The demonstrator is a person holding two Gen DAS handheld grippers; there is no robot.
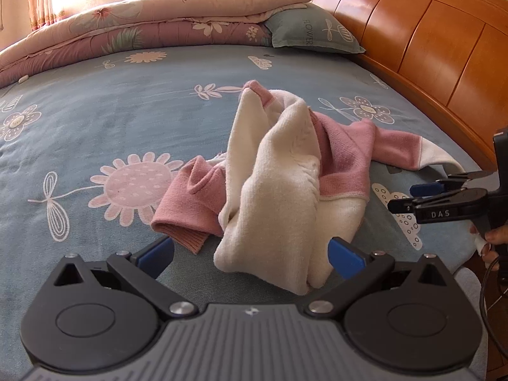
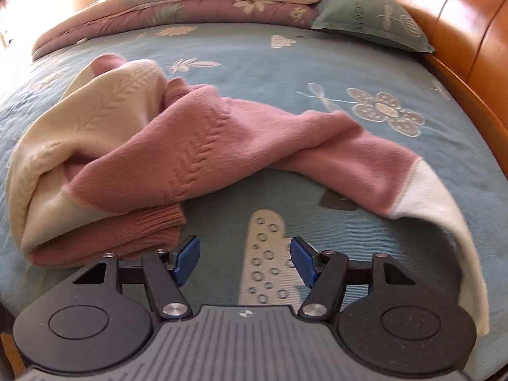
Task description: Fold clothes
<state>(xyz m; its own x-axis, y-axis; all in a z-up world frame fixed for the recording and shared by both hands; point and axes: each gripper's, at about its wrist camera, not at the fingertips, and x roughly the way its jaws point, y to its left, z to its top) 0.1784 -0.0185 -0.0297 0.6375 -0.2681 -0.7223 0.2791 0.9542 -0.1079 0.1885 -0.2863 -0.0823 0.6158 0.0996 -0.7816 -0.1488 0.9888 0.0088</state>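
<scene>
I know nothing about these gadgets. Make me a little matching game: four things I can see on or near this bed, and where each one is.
Things:
1. sweater
2. pillow
3. folded quilt
4. headboard

Places:
A. stacked along the far edge by the window
B. crumpled mid-bed
C. wooden, along the right side
D. far corner, against the wood

Pairs: 1-B, 2-D, 3-A, 4-C

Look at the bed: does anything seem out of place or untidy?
Yes. The sweater lies crumpled in a heap on the sheet, bunched and partly inside out, with one sleeve trailing to the bed's edge. Nothing looks damaged or spilled.
</scene>
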